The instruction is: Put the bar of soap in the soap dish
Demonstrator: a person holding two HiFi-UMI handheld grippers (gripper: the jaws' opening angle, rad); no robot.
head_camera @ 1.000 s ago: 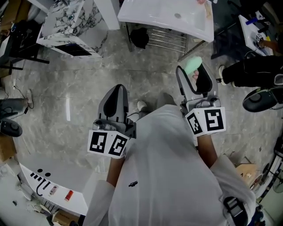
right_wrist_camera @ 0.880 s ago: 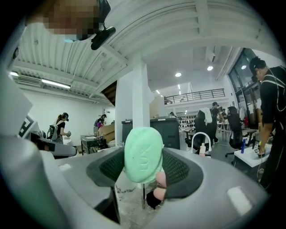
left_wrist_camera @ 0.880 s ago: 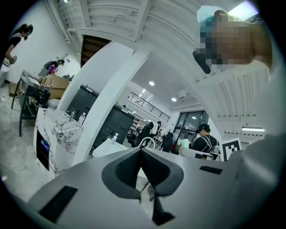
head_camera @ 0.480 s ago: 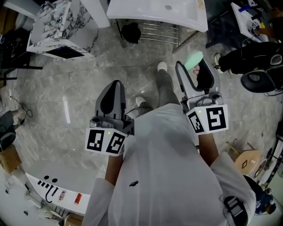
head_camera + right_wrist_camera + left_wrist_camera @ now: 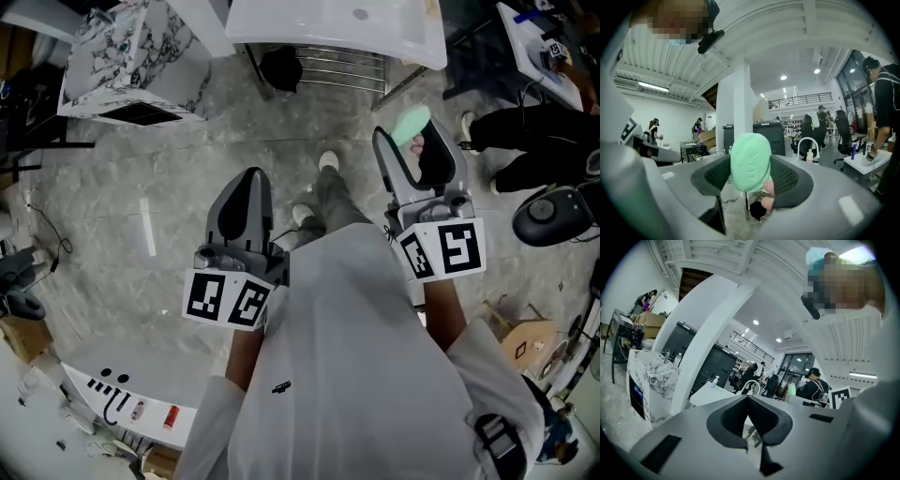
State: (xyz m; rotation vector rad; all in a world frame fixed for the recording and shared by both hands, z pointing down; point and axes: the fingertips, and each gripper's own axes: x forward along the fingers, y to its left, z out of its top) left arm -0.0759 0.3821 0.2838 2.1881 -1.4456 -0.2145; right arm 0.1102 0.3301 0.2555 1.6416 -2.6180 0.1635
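- Nearest to us, the wearer's white shirt (image 5: 347, 356) fills the lower middle of the head view, and both forearms reach forward from it.
- The left gripper (image 5: 249, 183) is held out over the floor on the left. In the left gripper view its jaws are pressed together tip to tip, with nothing between them.
- The right gripper (image 5: 413, 139) is held a little further forward on the right. Its jaws are clamped on the bar of soap (image 5: 750, 161), a pale green oval standing upright between the dark ribbed pads (image 5: 785, 176). The soap's upper end sticks out past the jaw tips.
- A small pink shape touches the soap's lower right edge; we cannot tell what it is.
- Below both grippers lies the grey veined floor (image 5: 169, 187), with a white shoe (image 5: 327, 161) stepping forward between them.
- Further off stands a white washbasin (image 5: 281, 28) with a metal rack (image 5: 347, 70) under it. In the head view the soap is in the air, short of the basin's front edge.
- A marble-patterned cabinet (image 5: 112, 47) stands at the far left.
- At the far right we see another person's dark trouser legs (image 5: 534, 122).
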